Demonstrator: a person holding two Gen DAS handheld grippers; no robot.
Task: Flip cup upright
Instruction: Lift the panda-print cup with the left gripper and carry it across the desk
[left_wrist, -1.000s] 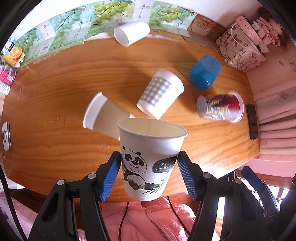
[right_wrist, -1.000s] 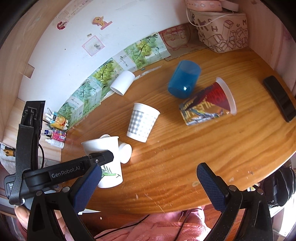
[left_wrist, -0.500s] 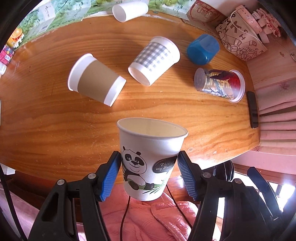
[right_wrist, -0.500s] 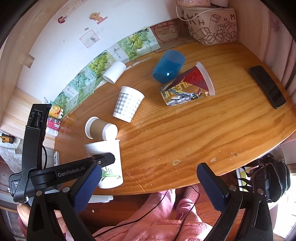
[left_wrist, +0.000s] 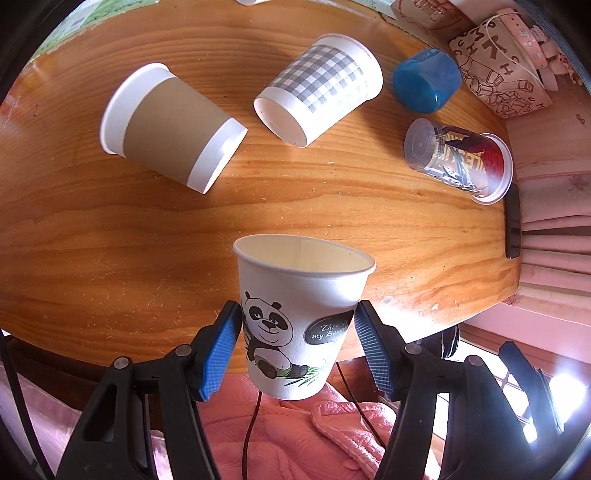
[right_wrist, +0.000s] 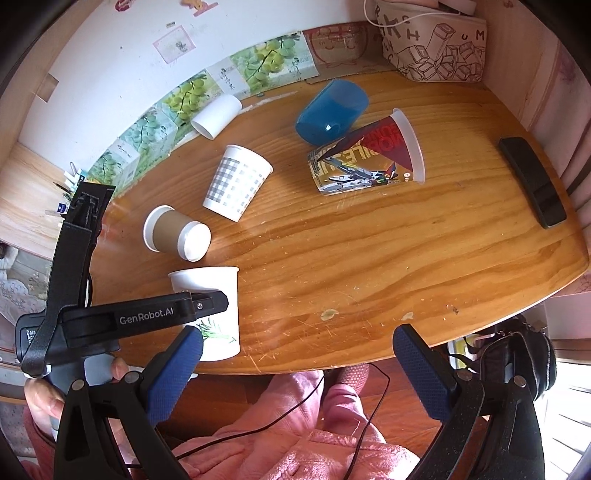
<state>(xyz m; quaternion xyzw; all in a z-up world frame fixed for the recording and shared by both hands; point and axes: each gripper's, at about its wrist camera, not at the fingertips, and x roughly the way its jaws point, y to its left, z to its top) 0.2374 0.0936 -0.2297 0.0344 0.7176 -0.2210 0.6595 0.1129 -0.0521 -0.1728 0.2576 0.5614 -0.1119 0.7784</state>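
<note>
Your left gripper (left_wrist: 299, 345) is gripping the panda cup (left_wrist: 301, 317), blue pads (left_wrist: 219, 350) pressing both sides of its lower wall. The cup is sitting upright, mouth up, over the near edge of the wooden table (left_wrist: 110, 251); whether its base is touching the wood, you cannot tell from either view. Your right gripper (right_wrist: 295, 365) is hanging spread wide with nothing between its fingers, near the table's front edge. Lying on their sides further back: a brown-sleeved cup (left_wrist: 170, 127), a checked cup (left_wrist: 321, 86), a blue cup (left_wrist: 424, 83), a printed clear cup (left_wrist: 460, 158) and a plain white cup (right_wrist: 216, 116).
</note>
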